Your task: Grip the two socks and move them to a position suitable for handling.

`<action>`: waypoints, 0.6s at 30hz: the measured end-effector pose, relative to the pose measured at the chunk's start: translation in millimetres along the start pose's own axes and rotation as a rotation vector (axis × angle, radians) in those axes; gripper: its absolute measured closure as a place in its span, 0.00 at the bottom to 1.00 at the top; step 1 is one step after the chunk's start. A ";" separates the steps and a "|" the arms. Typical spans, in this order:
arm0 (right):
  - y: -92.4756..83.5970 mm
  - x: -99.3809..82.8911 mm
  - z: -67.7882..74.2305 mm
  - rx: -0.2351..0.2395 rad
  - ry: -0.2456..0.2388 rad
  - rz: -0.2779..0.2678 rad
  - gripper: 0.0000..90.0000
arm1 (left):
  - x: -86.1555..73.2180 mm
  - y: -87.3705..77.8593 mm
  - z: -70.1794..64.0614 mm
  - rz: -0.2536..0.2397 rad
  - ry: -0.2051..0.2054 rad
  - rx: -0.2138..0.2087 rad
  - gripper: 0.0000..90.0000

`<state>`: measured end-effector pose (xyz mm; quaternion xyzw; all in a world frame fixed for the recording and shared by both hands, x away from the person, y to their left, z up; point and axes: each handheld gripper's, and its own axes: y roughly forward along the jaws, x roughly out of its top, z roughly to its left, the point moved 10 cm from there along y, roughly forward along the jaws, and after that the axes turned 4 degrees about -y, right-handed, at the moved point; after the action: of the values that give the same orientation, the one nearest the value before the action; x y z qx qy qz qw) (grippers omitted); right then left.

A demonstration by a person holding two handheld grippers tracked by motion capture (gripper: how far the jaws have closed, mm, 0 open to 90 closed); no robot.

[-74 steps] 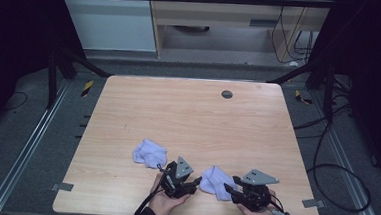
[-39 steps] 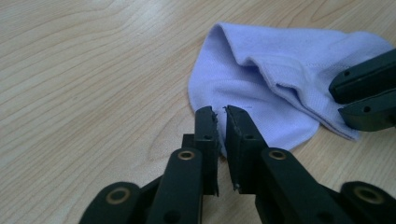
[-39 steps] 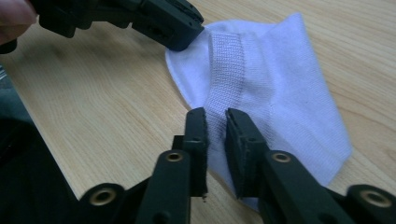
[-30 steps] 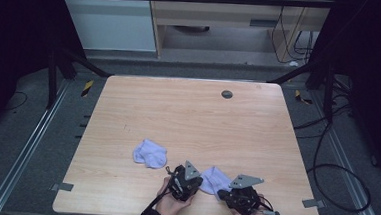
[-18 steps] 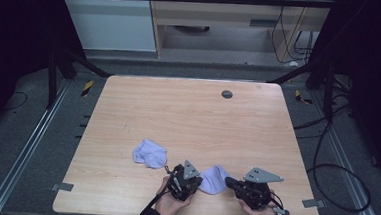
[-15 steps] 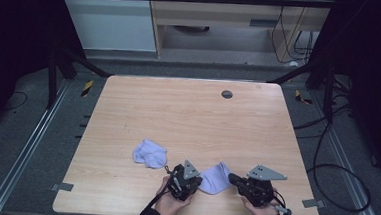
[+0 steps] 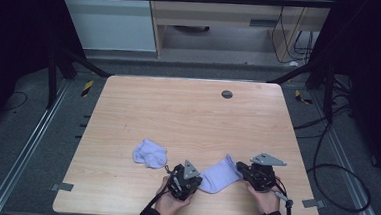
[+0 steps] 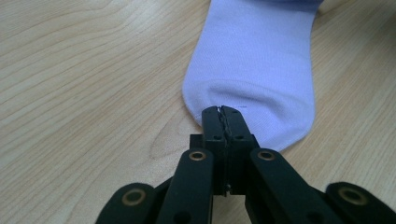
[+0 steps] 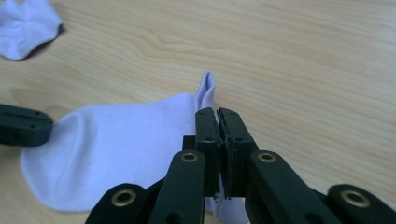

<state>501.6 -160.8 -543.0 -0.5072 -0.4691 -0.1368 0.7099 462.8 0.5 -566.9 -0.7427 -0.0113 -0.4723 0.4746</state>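
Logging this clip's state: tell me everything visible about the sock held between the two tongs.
The sock is pale lilac, a soft knit, short ankle cut. It lies flat and stretched out on the wooden table near the front edge, running between the two hands. The left tongs are shut on its rounded toe end; the right tongs are shut on the other end, where a fold of fabric stands up. A second, crumpled sock lies apart to its left, not touching it.

txt: none legible | labels: none | nos.: none
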 end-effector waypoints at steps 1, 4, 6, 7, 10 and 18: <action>0.5 0.8 -2.1 -0.012 -0.003 -0.003 0.97 | 0.3 -0.3 0.0 -0.002 0.000 0.000 0.99; 1.8 3.2 -9.2 -0.056 -0.017 -0.010 0.93 | 2.2 -1.8 0.9 -0.015 -0.008 0.003 0.98; -0.7 4.8 -14.5 -0.086 -0.032 -0.021 0.90 | 3.3 -3.1 1.5 -0.021 -0.014 0.004 0.95; -2.4 6.0 -16.2 -0.094 -0.032 -0.032 0.87 | 4.0 -4.0 1.7 -0.024 -0.019 0.003 0.93; -10.1 10.0 -23.5 -0.121 -0.032 -0.062 0.82 | 6.4 -7.1 3.0 -0.037 -0.027 0.011 0.85; -3.6 -7.8 -30.1 -0.081 -0.024 0.026 0.75 | 3.3 -4.6 4.7 -0.014 -0.040 0.035 0.77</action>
<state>510.9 -190.1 -548.5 -0.5432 -0.4650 -0.1406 0.6848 465.7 5.0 -561.9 -0.7434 -0.0344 -0.4604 0.4840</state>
